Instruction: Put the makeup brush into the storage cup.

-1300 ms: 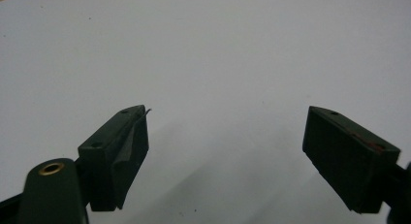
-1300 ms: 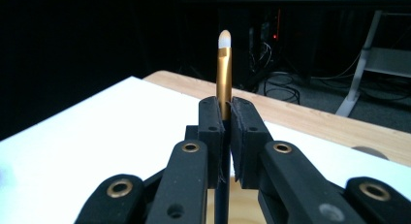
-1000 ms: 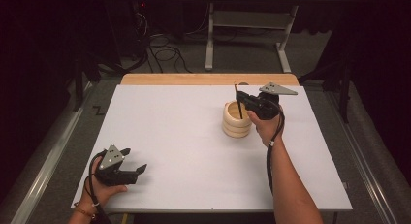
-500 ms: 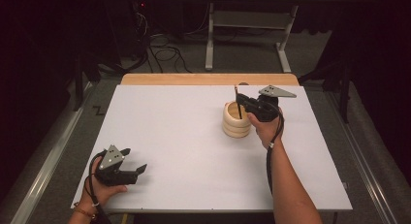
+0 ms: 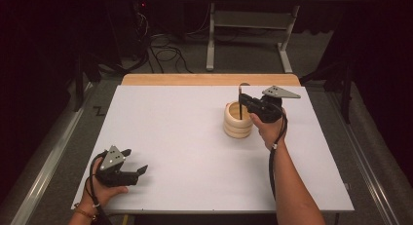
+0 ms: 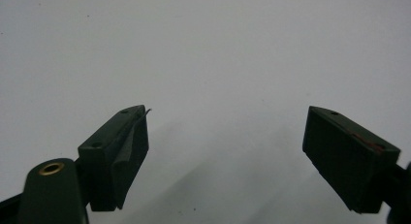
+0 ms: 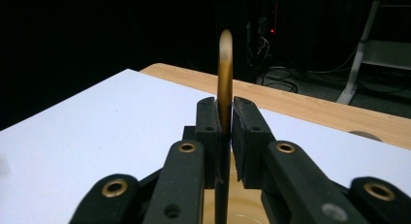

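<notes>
A stack of pale wooden rings stands right of centre on the white table. A thin brown rod rises upright from the stack's hole. My right gripper reaches level from the right, and its pads close on the rod. In the right gripper view the rod stands between the two black jaws of the gripper, round tip above them, with the rings below. These jaws have just been opening slightly with the rod still between them. My left gripper rests near the front left corner, open over bare table.
A wooden strip runs along the table's far edge. Beyond it stand a metal frame and cables on the dark floor. A rail runs along the left side of the table.
</notes>
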### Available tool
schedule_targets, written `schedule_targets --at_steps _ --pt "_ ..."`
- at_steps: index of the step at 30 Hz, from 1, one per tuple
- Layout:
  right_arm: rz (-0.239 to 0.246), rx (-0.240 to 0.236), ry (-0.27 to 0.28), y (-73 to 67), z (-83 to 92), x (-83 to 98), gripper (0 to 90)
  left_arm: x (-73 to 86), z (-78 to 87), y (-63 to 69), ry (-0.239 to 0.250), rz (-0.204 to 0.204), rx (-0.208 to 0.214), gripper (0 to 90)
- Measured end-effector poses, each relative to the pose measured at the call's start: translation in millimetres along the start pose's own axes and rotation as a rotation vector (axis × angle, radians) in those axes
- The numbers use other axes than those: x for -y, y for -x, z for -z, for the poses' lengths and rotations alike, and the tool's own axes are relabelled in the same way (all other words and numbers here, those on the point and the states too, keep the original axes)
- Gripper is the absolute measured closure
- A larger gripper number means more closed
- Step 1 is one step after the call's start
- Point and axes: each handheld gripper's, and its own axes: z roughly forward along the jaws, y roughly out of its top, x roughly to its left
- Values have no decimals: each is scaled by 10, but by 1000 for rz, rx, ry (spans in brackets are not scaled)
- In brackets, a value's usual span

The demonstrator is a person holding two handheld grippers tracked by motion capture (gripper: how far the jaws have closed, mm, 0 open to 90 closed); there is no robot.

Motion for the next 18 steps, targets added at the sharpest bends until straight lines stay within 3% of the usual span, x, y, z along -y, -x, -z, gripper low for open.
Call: schedule_targets --at_steps 13,18 --pt "51 16 -6 -31 107 -29 727 -3 -2 5 0 -2 -6 175" --pt "56 37 -3 -19 153 -33 625 -2 -6 4 -5 -4 -5 175"
